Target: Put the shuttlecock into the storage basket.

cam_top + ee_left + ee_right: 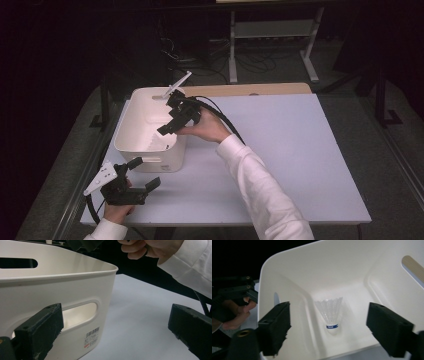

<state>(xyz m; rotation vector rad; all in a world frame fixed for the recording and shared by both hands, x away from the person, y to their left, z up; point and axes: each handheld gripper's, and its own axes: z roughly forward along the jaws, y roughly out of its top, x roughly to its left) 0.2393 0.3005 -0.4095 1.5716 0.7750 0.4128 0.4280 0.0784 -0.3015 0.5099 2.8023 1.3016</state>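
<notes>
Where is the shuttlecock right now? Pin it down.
In the right gripper view, the shuttlecock lies on the floor of the white bin, below the open right claw.

The right gripper (328,332) points down into a white bin (287,262), its two black jaws standing wide apart at lower left and lower right with nothing between the pads. A white shuttlecock (330,313) with a blue band lies on the bin's floor at frame centre, feathers toward the top. At the left edge, outside the bin, a hand (235,315) holds the other gripper (234,287)

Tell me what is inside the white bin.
A single white shuttlecock with a blue band lies on the floor of the white bin. The right gripper hovers open above it; its fingers hide parts of the floor.
</notes>
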